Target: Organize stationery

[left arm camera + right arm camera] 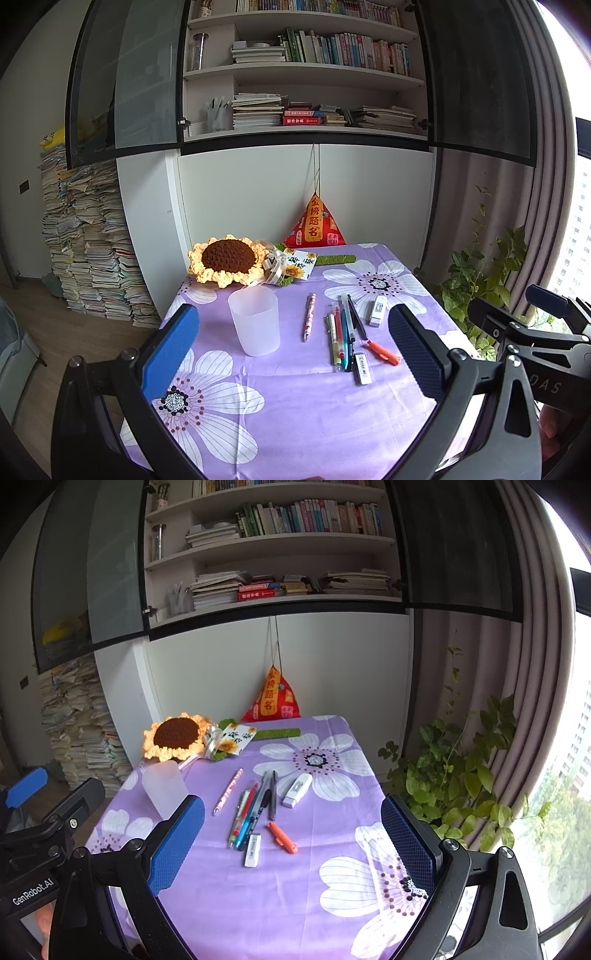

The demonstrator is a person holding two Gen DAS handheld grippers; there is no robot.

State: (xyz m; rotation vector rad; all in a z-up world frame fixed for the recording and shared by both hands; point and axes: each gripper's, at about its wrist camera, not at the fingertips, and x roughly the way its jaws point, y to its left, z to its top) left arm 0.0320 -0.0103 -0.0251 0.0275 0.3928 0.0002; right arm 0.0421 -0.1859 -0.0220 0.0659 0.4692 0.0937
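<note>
Bookshelf (303, 70) fills the back wall, paper stack (88, 251) on floor at left, plant (454, 775) at right by the curtain. Table (295, 424) under purple floral cloth. Left gripper (295, 354) and right gripper (291, 843) both hover over the near edge, jaws spread wide, nothing between them. Crochet sunflower (227, 260) and red pouch (316, 225) at the far edge. Frosted cup (254, 319) upright, left of centre, looks empty. Pink pen (309, 316) lies alone just right of cup. Pen bunch (341, 332) further right, side by side, touching. Orange pen (382, 351) angled beside them. White eraser (378, 311) far right; second eraser (362, 368) at the bunch's near end.
</note>
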